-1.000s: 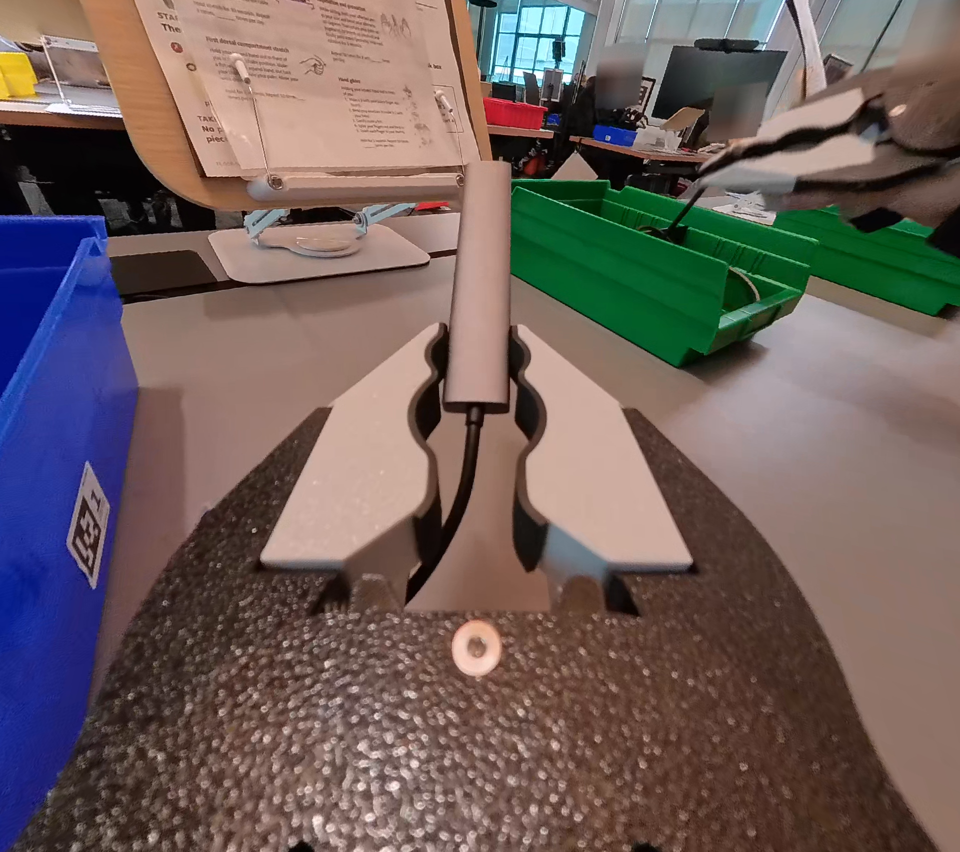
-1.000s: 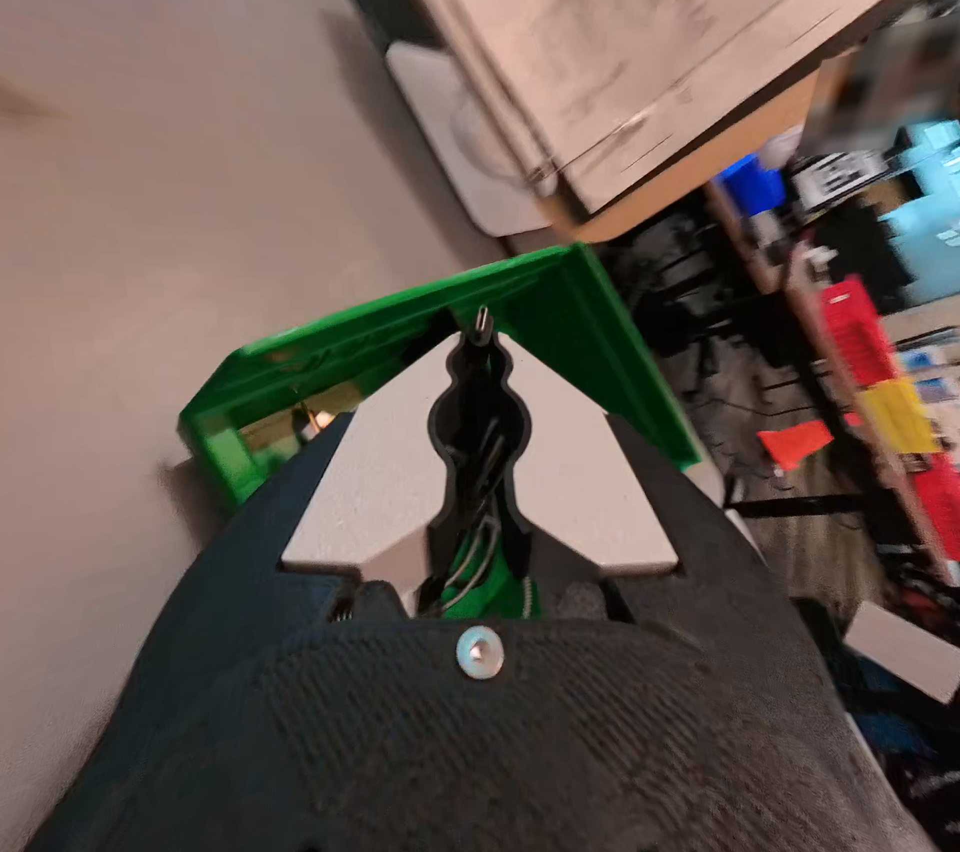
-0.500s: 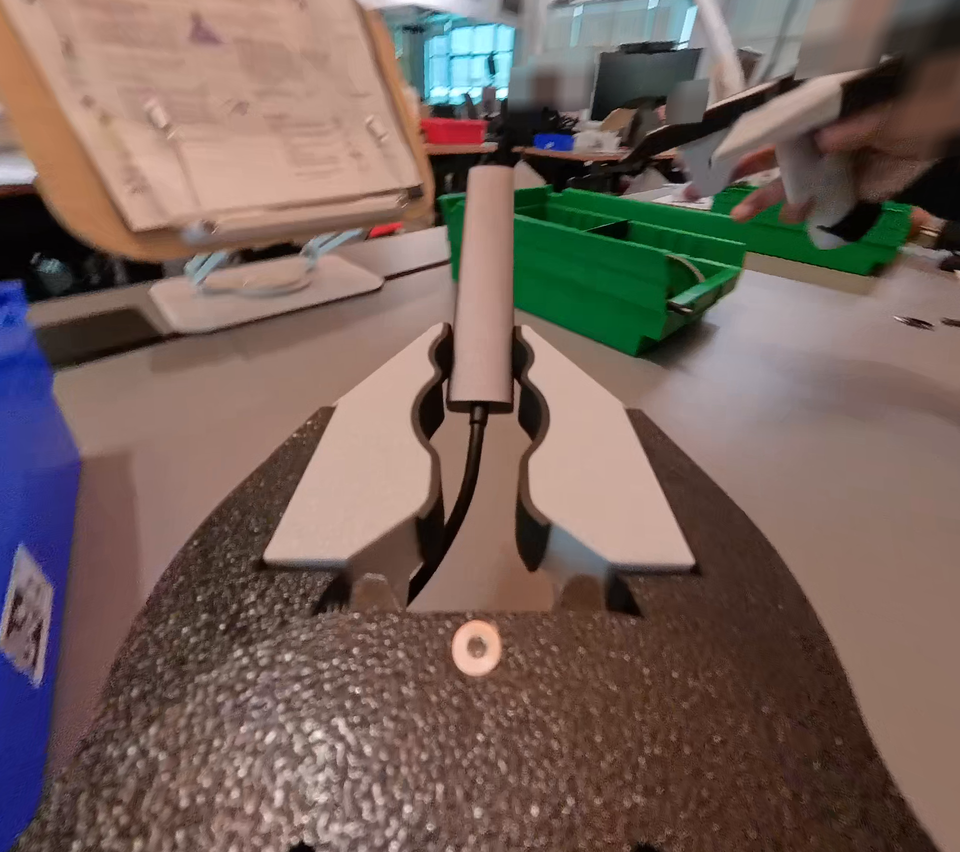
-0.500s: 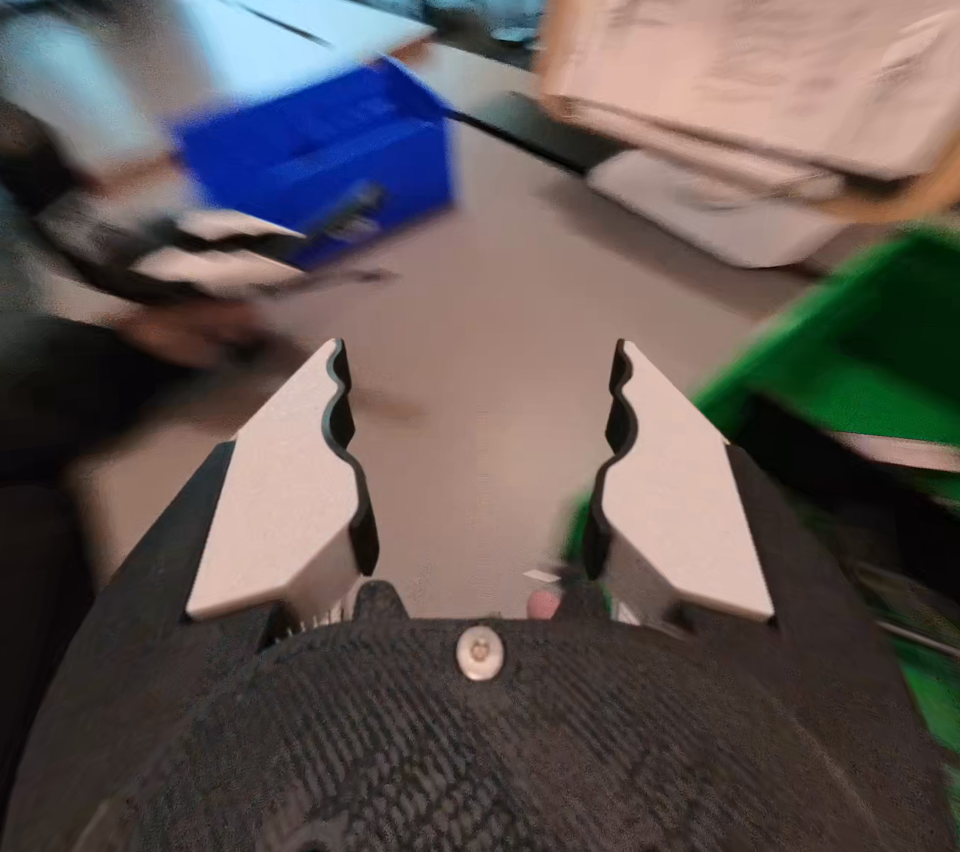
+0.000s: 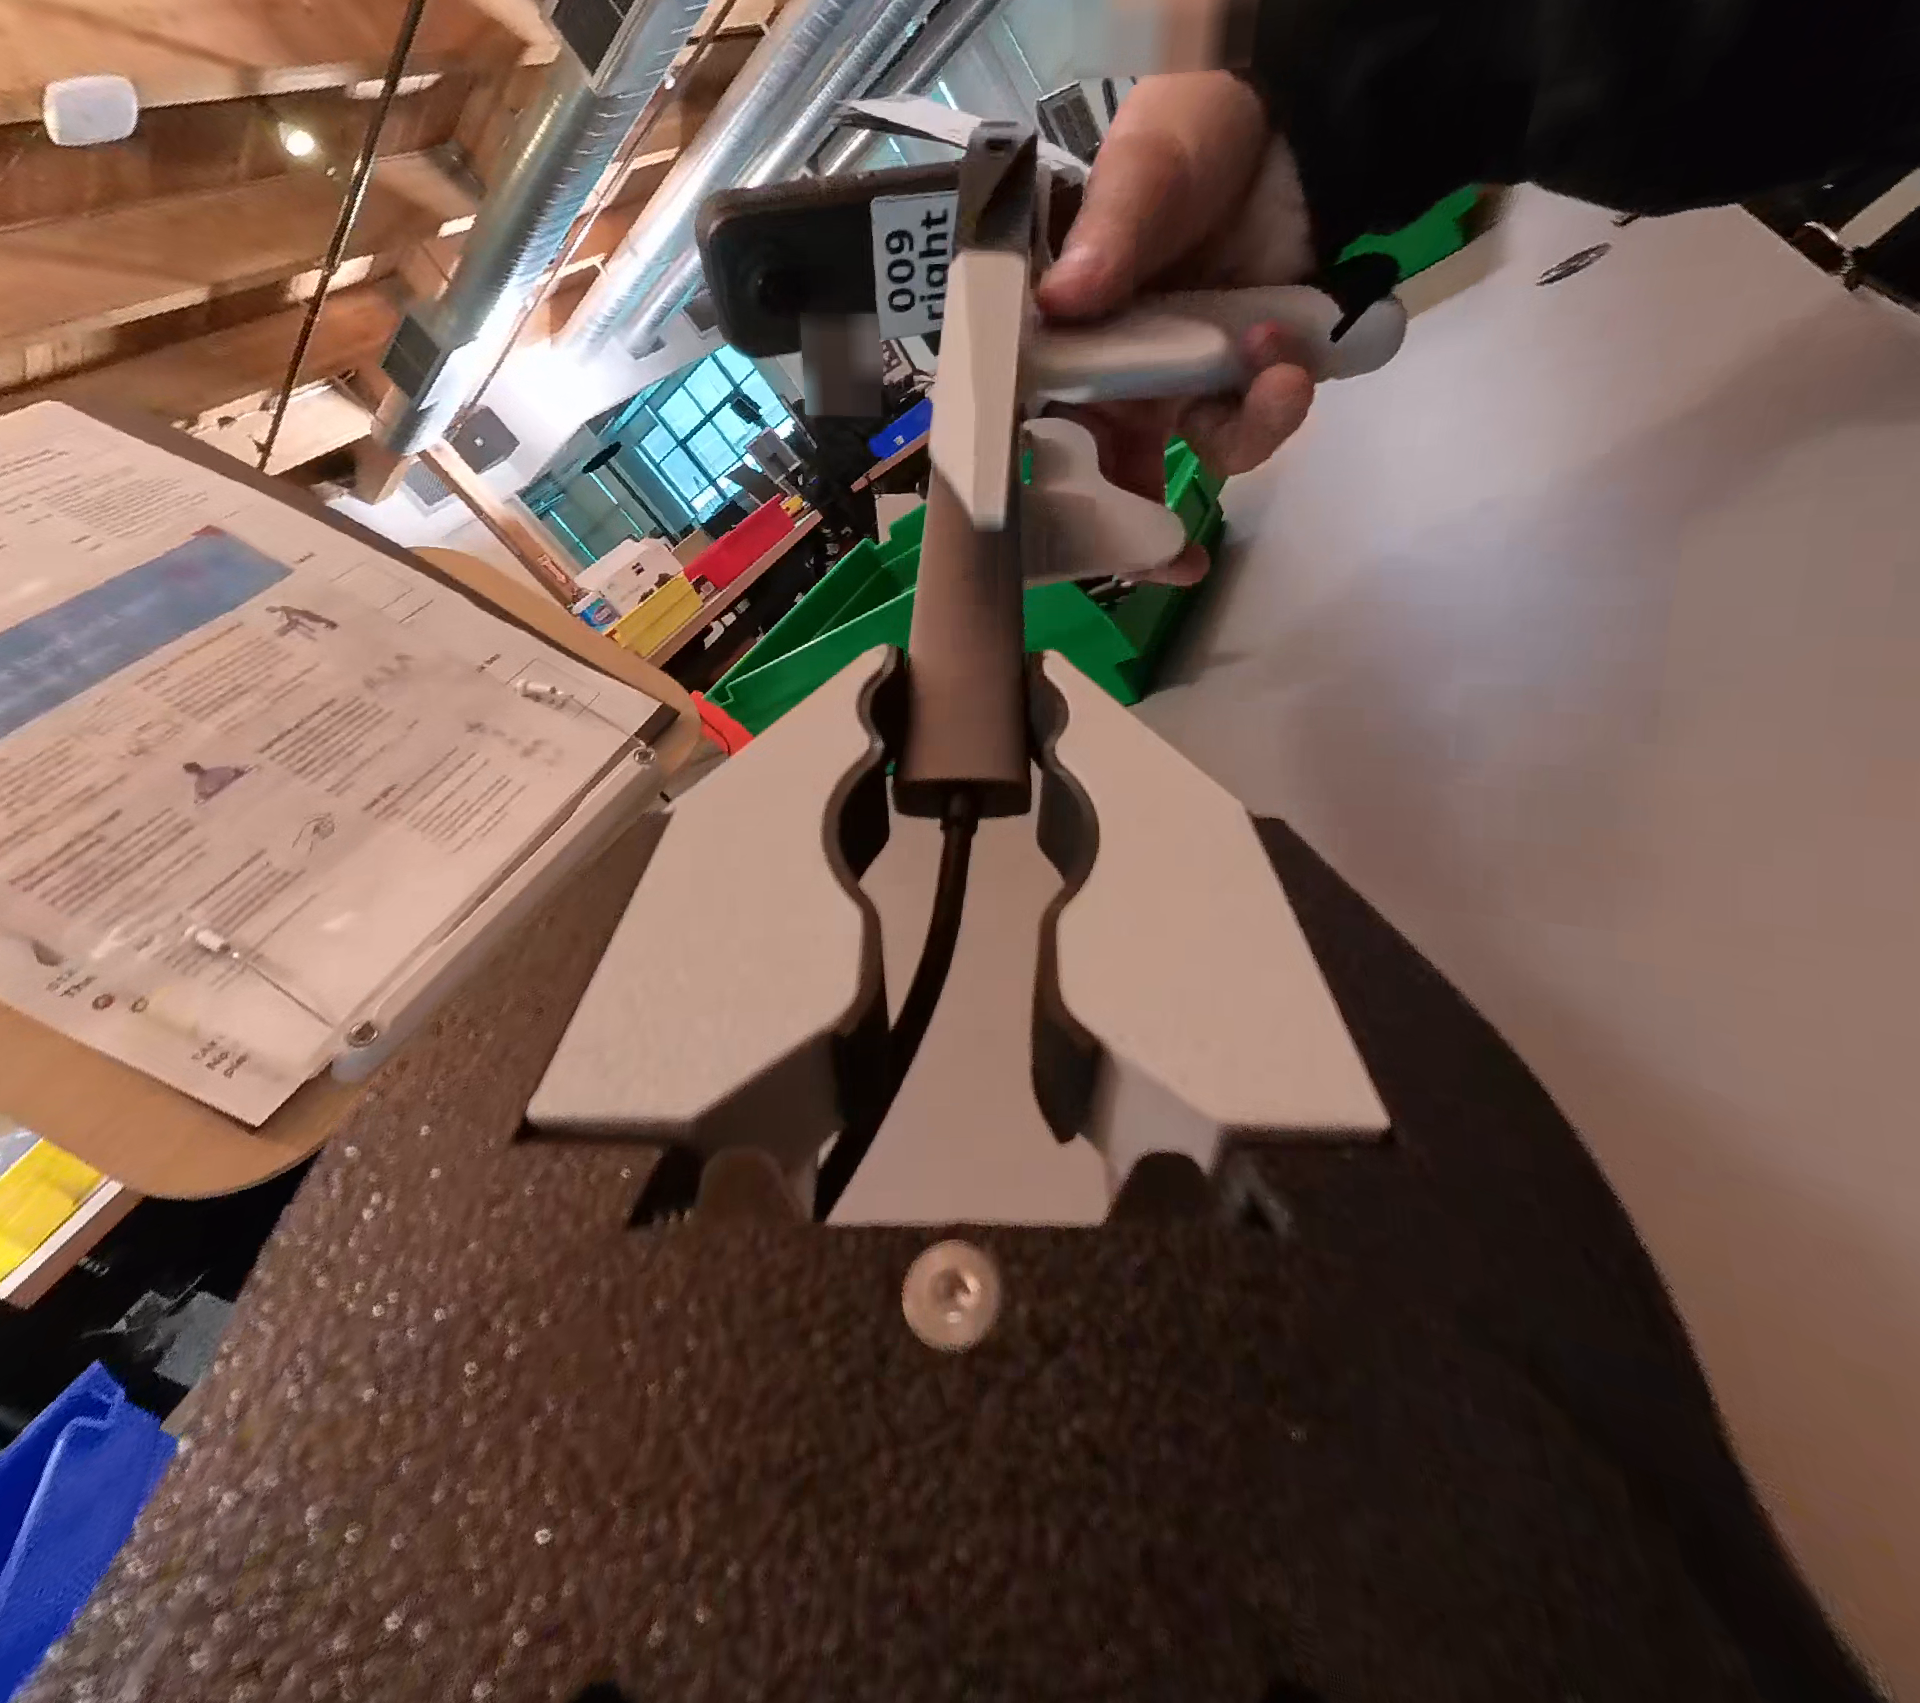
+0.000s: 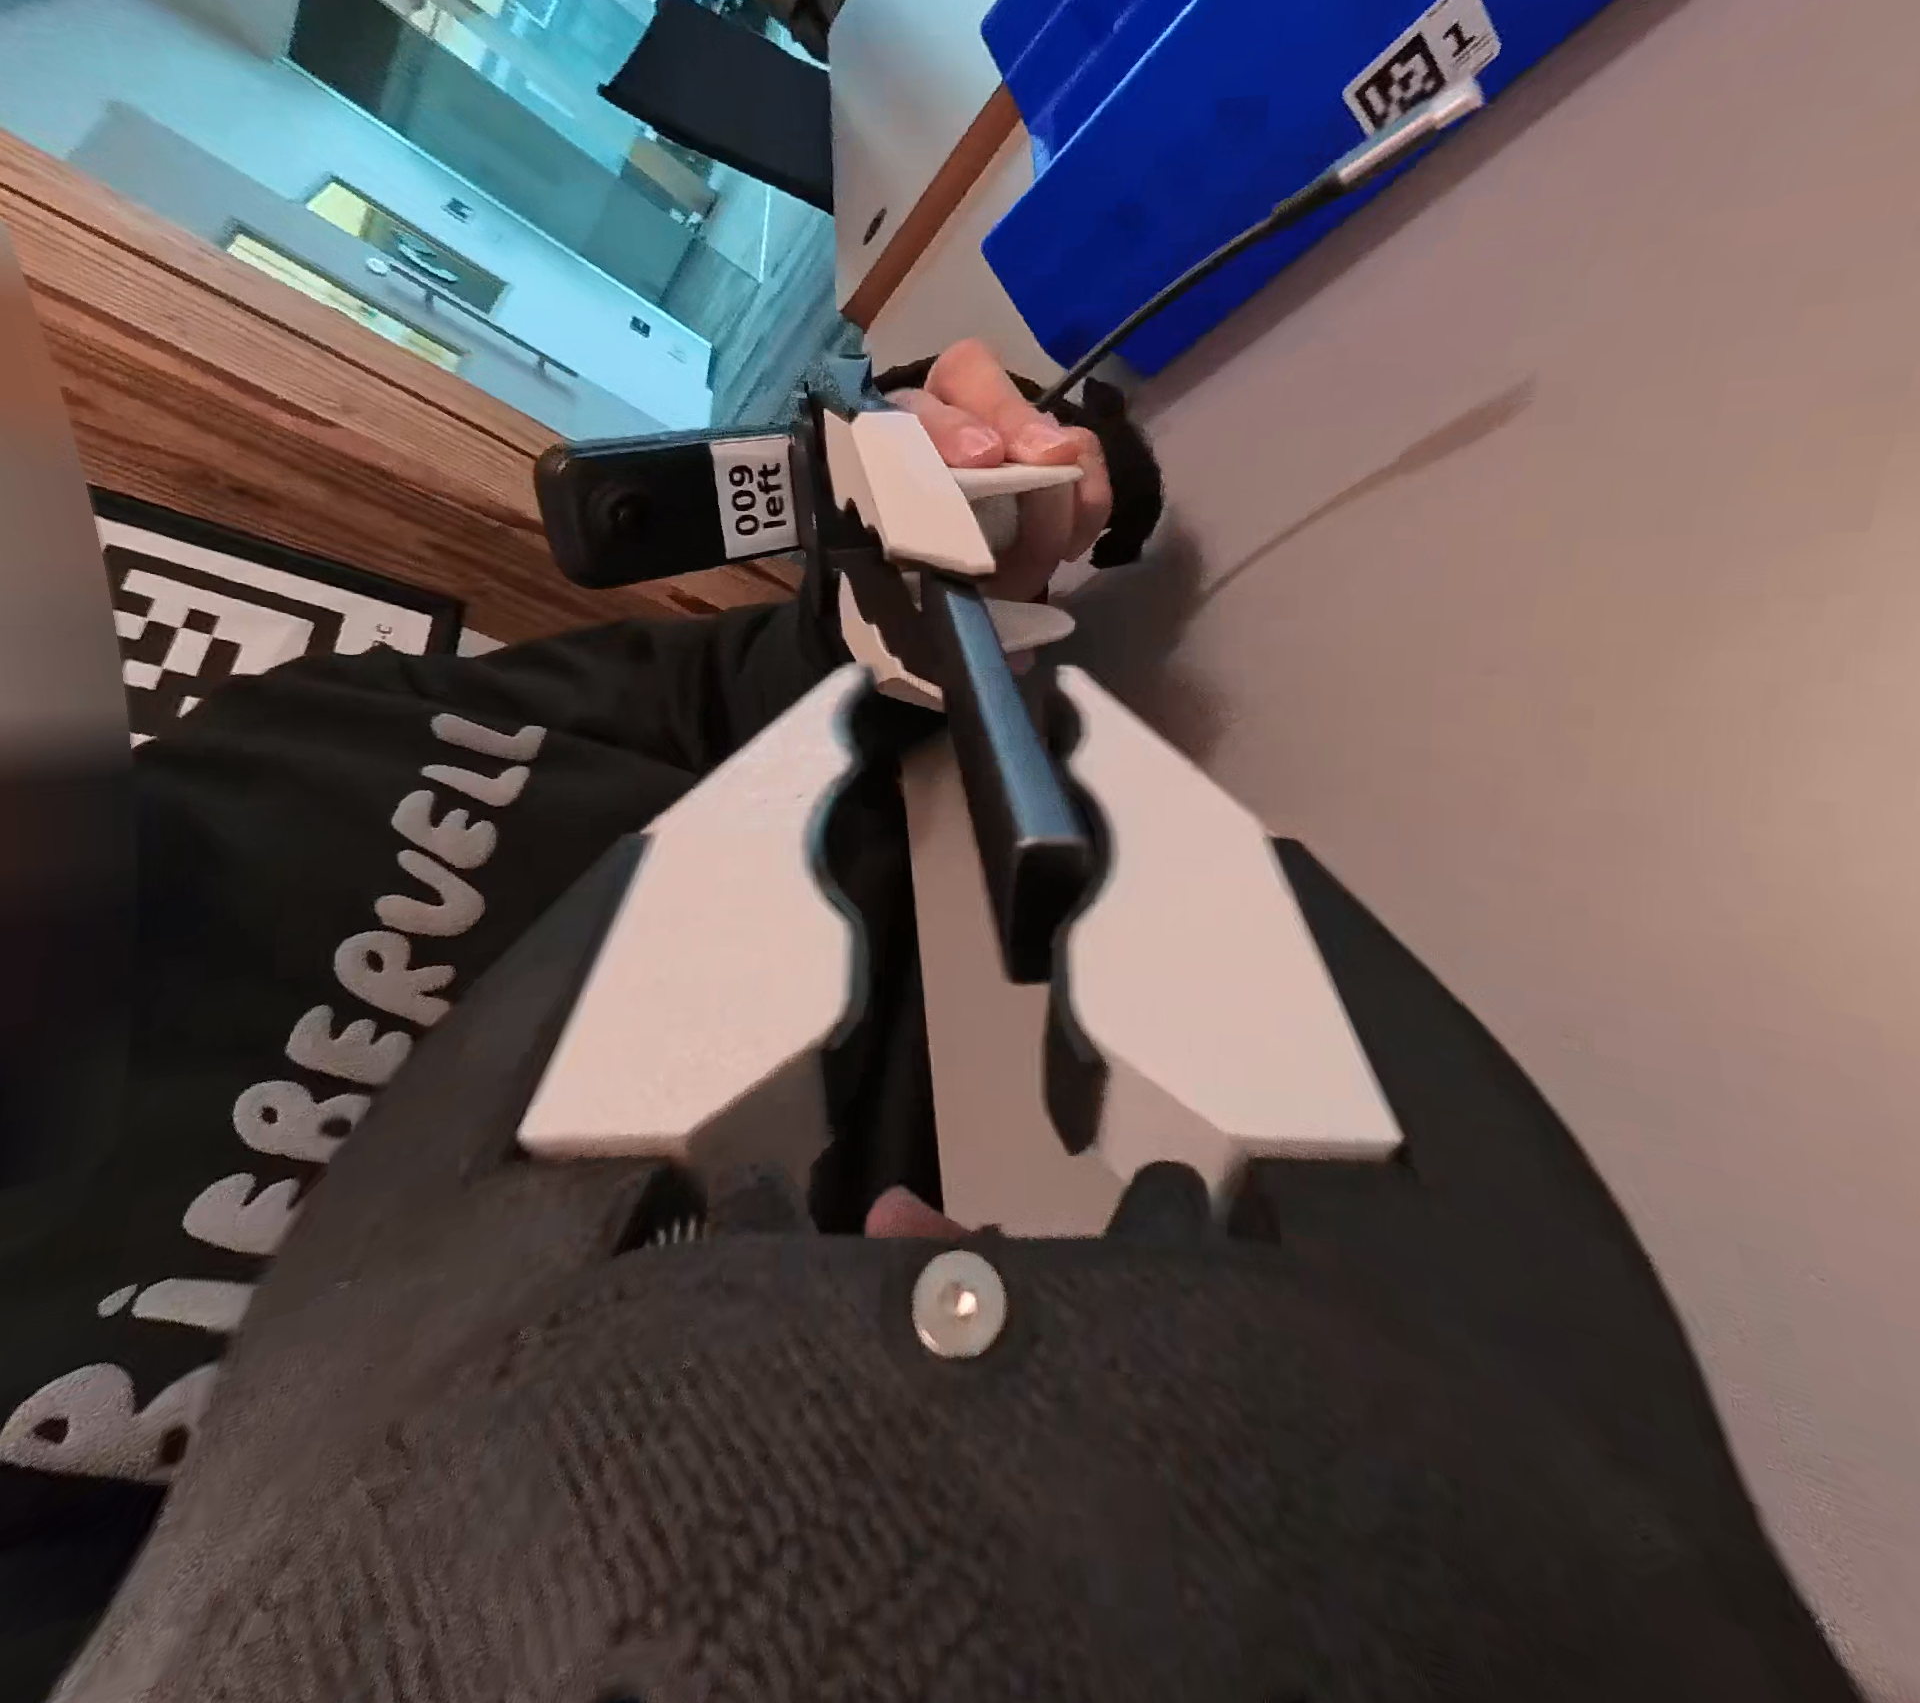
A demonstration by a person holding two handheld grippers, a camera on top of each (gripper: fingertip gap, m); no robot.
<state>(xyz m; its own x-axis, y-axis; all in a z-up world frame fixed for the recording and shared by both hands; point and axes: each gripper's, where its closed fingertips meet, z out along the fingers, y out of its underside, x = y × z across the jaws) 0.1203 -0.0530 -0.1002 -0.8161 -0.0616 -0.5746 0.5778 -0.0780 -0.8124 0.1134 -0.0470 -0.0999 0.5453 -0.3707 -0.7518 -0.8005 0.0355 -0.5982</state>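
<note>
Left gripper (image 5: 961, 718) clamped on the cabled end of a slim grey hub (image 5: 961, 645), as half a second ago; right gripper (image 6: 961, 780), then far off and wide apart, now brackets the hub's free end, jaws narrowed, contact unclear. Hub's long axis runs gripper to gripper above the grey table (image 5: 1558, 718), beside the green bin (image 5: 821, 656). Its cable (image 6: 1174, 292) trails past the blue bin (image 6: 1299, 43); the hub's ports are not visible.

Grey bar (image 5: 961, 666), blue bin (image 6: 1351, 43), seemingly green bins (image 5: 831, 645).
</note>
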